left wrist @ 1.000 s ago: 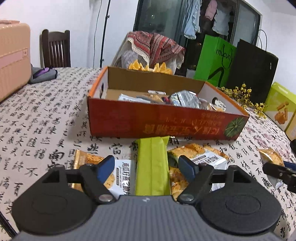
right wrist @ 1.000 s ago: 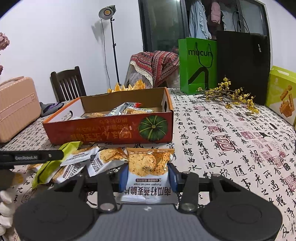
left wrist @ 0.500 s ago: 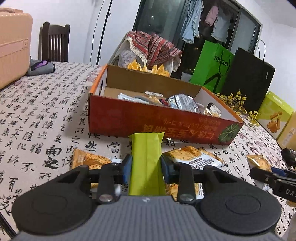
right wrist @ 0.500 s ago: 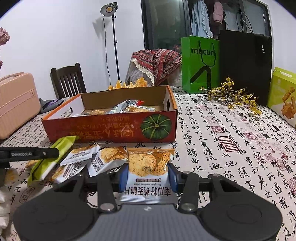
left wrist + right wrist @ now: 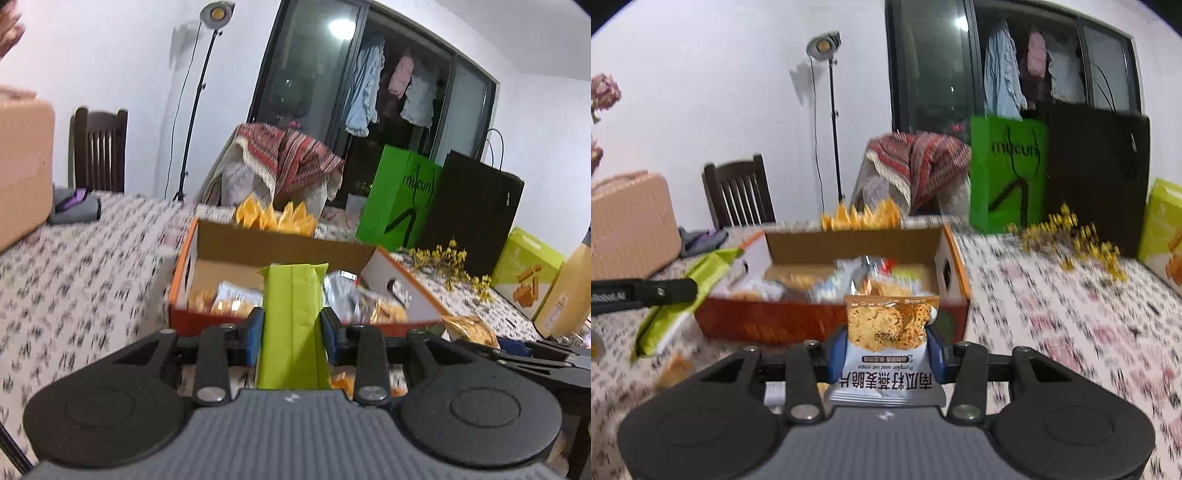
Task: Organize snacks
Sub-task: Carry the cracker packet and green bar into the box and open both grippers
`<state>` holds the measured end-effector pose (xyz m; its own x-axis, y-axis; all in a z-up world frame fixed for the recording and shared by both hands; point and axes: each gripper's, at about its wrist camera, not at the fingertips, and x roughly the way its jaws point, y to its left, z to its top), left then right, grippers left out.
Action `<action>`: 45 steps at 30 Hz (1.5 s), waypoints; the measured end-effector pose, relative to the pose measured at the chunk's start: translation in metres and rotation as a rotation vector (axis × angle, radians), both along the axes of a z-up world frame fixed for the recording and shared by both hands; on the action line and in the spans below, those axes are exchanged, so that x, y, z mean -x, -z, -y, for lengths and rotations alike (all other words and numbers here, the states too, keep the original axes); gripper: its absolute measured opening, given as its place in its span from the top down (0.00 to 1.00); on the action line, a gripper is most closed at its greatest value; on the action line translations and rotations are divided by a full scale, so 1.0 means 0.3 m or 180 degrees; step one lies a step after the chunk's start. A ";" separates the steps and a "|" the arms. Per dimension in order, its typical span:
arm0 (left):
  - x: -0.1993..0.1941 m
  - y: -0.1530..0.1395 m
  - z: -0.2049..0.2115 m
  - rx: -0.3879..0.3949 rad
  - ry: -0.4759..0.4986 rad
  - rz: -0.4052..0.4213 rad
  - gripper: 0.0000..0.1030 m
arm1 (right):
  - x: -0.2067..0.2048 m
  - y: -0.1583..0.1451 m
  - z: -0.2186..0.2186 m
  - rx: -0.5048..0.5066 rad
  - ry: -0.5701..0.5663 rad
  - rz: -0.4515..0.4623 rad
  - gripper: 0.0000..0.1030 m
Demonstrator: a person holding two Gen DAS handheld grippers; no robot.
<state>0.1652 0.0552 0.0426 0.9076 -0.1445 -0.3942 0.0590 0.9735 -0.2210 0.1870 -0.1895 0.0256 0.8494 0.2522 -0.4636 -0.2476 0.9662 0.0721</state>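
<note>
My left gripper (image 5: 291, 332) is shut on a green snack packet (image 5: 291, 314) and holds it raised in front of the orange cardboard box (image 5: 184, 269), which holds several snack packets. The green packet also shows at the left of the right wrist view (image 5: 683, 291). My right gripper (image 5: 886, 347) is shut on a white oat crisp packet (image 5: 886, 336) with an orange crisp picture, lifted just before the same box (image 5: 764, 325). A few packets (image 5: 341, 380) lie on the table below.
A patterned tablecloth (image 5: 1052, 314) covers the table. Behind the box stand a green bag (image 5: 1008, 173), a black bag (image 5: 1097, 166), yellow flowers (image 5: 1071, 236) and a green carton (image 5: 1163, 229). A pink suitcase (image 5: 628, 221) and a chair (image 5: 738, 192) stand at the left.
Both grippers have lifted their packets off the table and moved toward the box. The left gripper closed on the green packet a second ago.
</note>
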 end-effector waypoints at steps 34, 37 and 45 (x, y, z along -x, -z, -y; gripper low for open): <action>-0.428 0.074 0.017 -0.0228 -0.0364 -0.0234 0.65 | -0.434 0.067 -0.038 -0.0225 -0.0036 -0.0100 0.51; -0.399 0.058 0.012 -0.0196 -0.0432 -0.0110 0.22 | -0.419 0.057 -0.034 -0.0240 -0.0012 -0.0025 0.23; -0.336 0.008 -0.007 -0.0081 -0.0619 0.0159 0.00 | -0.404 0.047 -0.035 -0.0251 -0.0021 0.0067 0.00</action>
<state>0.2659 0.0573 0.0402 0.9360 0.0449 -0.3492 -0.1204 0.9728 -0.1978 0.3083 -0.1789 0.0114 0.8569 0.2930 -0.4241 -0.2563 0.9560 0.1426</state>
